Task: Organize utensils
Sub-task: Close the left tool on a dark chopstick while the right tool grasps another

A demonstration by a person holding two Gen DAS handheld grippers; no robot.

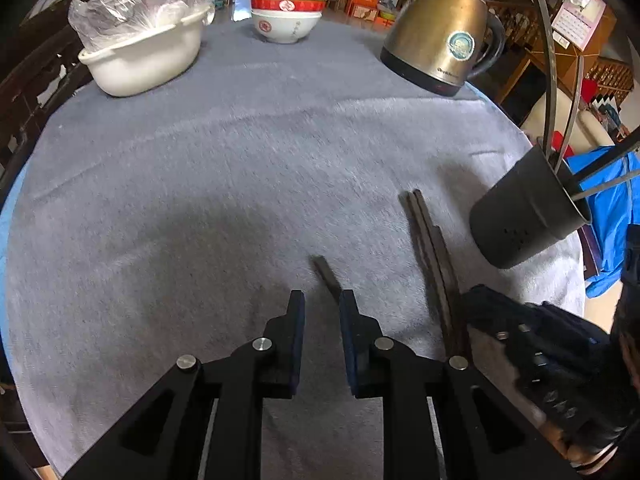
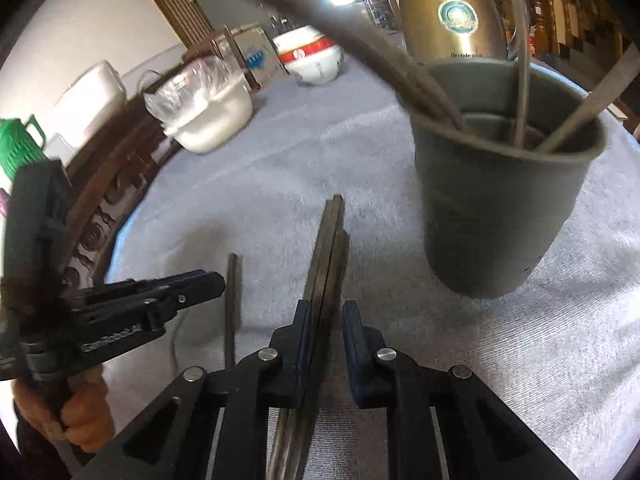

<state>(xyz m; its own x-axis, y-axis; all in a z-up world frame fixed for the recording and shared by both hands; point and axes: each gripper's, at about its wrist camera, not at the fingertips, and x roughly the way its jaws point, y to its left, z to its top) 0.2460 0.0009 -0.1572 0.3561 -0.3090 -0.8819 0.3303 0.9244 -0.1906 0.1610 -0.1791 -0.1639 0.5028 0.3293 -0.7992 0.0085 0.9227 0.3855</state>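
Note:
A dark grey utensil cup stands on the grey tablecloth at the right, with several utensil handles leaning in it. A pair of dark chopsticks lies on the cloth beside the cup. A single dark chopstick lies to their left. My right gripper is open with its jaws on either side of the pair. My left gripper is open and empty, just behind the single chopstick; it also shows in the right wrist view.
A brass kettle stands at the back right. Stacked red-and-white bowls stand at the back. A white tub with a plastic bag is at the back left. The table's right edge runs just past the cup.

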